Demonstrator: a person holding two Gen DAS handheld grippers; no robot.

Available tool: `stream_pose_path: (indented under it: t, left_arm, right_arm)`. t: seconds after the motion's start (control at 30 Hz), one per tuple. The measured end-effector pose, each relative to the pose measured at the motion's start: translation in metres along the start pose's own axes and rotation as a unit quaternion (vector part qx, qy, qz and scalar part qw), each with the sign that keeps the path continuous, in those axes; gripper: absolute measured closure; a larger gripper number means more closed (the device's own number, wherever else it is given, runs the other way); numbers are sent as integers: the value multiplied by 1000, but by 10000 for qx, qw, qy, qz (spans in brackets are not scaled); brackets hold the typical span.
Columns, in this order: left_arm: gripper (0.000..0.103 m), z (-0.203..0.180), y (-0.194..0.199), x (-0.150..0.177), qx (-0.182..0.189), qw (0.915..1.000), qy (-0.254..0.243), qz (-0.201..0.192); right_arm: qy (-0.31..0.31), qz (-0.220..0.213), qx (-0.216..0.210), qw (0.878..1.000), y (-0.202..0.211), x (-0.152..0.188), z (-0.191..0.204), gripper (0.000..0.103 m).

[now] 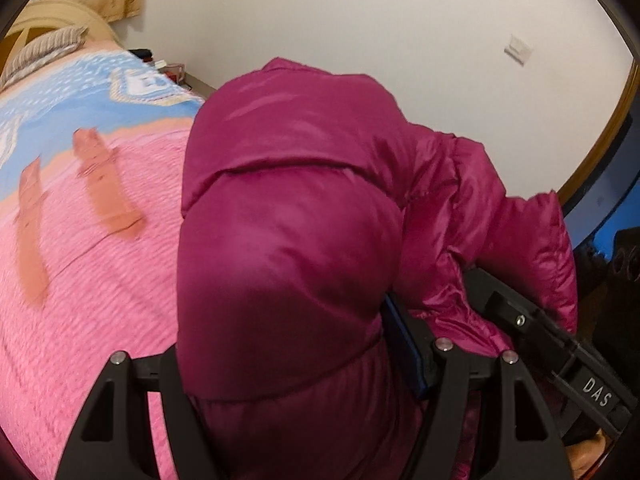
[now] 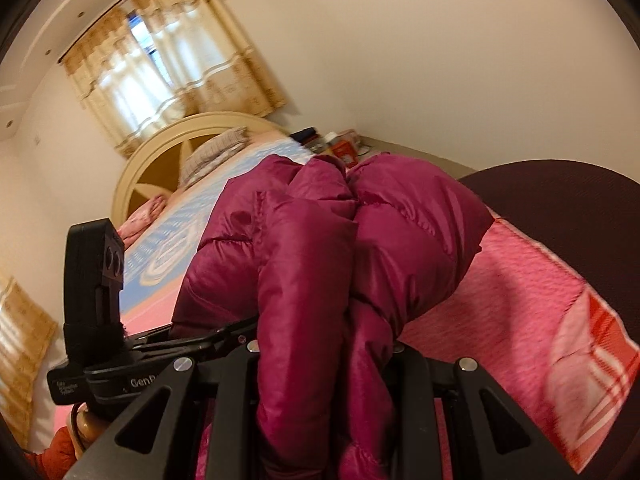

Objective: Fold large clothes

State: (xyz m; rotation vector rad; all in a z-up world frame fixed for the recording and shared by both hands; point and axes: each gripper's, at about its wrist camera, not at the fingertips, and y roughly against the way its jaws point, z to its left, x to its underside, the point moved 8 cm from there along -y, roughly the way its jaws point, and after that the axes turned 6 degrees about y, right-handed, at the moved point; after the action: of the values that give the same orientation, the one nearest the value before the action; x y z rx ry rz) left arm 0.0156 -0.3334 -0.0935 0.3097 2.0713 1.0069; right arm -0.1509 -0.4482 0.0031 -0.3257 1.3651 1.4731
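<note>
Nearest the left wrist camera, the left tongs (image 1: pixel 304 364) are clenched on a thick fold of the puffer jacket (image 1: pixel 292 216), whose padding bulges up between the black fingers and hides their tips. The jacket is a deep magenta, glossy, quilted in fat horizontal tubes, and bunched into a rounded heap held just above the bed (image 1: pixel 80 280). At the right of this view the other tool's black body shows with the white letters "DAS" on it.

In the right wrist view the right tongs (image 2: pixel 324 352) likewise grasp a bundle of the same puffer jacket (image 2: pixel 320 248); several folds are gathered and squeezed between the fingers, with stitched seams and creases catching the light. At the left of that view stands the left tool's camera mount (image 2: pixel 94 280), and its body carries the partly hidden lettering "GenR"; smaller print beside it is too small to read.

Beyond the jacket, the bed is covered by a pink ribbed blanket (image 2: pixel 520 312) with orange-red patches, then a light blue patterned panel (image 1: pixel 80 92) farther off. At the far end lie a striped pillow (image 2: pixel 212 152), a cream arched headboard (image 2: pixel 160 160), a cluttered bedside stand (image 2: pixel 340 144), and beige curtains (image 2: pixel 168 76) against a plain pale wall (image 1: pixel 360 20).
</note>
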Motion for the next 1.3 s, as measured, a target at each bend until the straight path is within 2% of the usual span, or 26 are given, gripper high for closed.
stream_pose_path:
  t: [0.27, 0.43, 0.57, 0.77, 0.93, 1.1, 1.17, 1.3]
  left_arm:
    - [32, 6, -30, -17, -563, 9984, 27, 65]
    - [22, 13, -48, -25, -910, 9957, 127, 66]
    - [14, 19, -60, -25, -992, 9945, 281, 166]
    - [6, 20, -71, -25, -1237, 9920, 206, 121]
    - [0, 29, -80, -26, -1118, 9925, 385, 304]
    - [0, 29, -74, -22, -1084, 9935, 262, 246]
    - [0, 24, -73, -19, -1034, 9941, 215, 228]
    - [0, 11, -65, -8, -1253, 9920, 101, 128]
  right_arm:
    - [201, 136, 384, 9990, -36, -6, -31, 81]
    - [217, 376, 492, 9978, -67, -7, -52, 81]
    - [39, 527, 407, 9978, -83, 4, -70, 81]
    - [73, 628, 465, 9969, -91, 9, -73, 81]
    - [54, 668, 478, 9966, -101, 3, -71, 79]
    - [-389, 691, 254, 9965, -81, 3, -81, 71]
    - [-579, 495, 266, 9967, -58, -4, -83, 71]
    - [-254, 104, 747, 9968, -16, -23, -69, 71]
